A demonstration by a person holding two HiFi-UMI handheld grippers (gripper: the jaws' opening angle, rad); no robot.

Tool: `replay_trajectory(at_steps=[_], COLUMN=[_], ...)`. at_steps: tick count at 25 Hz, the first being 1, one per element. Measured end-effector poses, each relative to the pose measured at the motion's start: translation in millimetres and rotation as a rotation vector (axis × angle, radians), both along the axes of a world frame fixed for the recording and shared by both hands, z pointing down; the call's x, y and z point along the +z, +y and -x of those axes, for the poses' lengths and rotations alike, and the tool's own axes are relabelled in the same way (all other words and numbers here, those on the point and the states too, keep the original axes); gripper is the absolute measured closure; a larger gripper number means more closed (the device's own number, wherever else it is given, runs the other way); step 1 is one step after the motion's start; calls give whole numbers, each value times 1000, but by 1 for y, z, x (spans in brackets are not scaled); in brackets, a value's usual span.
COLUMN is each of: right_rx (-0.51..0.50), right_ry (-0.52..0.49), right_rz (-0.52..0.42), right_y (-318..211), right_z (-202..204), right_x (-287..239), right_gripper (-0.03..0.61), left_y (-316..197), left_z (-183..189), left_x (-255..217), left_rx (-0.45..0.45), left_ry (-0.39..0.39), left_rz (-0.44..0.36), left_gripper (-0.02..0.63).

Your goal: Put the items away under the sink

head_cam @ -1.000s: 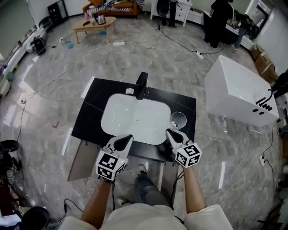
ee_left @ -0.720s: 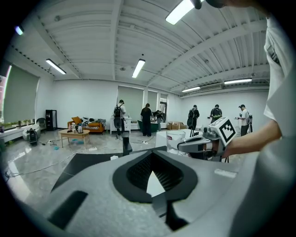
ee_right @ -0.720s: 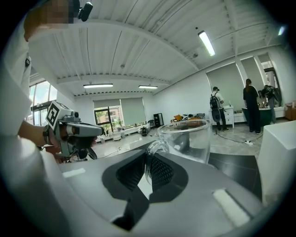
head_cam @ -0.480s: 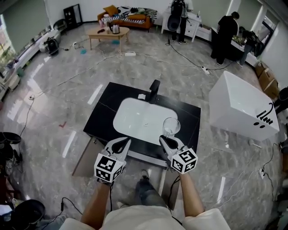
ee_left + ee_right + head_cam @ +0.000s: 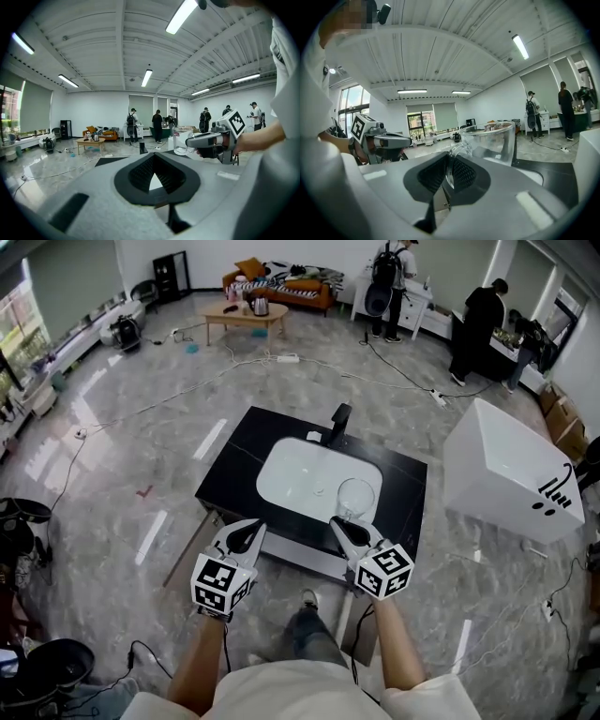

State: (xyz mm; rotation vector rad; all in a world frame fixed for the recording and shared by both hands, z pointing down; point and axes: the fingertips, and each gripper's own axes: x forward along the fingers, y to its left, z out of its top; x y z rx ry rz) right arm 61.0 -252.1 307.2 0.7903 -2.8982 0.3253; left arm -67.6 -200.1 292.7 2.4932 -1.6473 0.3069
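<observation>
A clear glass mug (image 5: 355, 495) hangs over the right part of the black sink counter (image 5: 234, 474), beside the white basin (image 5: 305, 465). My right gripper (image 5: 343, 526) is shut on its handle; in the right gripper view the handle sits between the pads and the mug (image 5: 497, 140) rises just beyond them. My left gripper (image 5: 247, 534) is shut and holds nothing, level with the right one in front of the counter's near edge. It looks across at the mug (image 5: 180, 143). A black faucet (image 5: 339, 418) stands behind the basin.
Below the counter's front edge a cabinet door (image 5: 187, 545) stands open at the left. A large white box (image 5: 506, 465) sits on the floor to the right. Cables cross the grey floor, and several people stand at the far wall.
The mug has come off the counter in my right gripper. Both grippers have drawn back from the sink, and the view now takes in more of the room.
</observation>
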Motion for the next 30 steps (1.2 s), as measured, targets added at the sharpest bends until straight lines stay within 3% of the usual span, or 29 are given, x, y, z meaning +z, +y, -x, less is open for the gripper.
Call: replay_trajectory(at_steps=[18,25,30], right_rx=[-101,-228,-281], right_ry=[-3,-30,-57], right_rz=[-27,-39,-42], right_y=[129,161,153], right_z=[54,87,115], right_x=[-10,13,47], right_gripper=[563,563,563], left_y=[115,118,106], left_z=[54,79,96], left_x=[15,44,82], left_rx=[-58,-111,-133], left_ry=[-76,-44,-53], left_rz=[-16,16,41], left_gripper=[609,609,609])
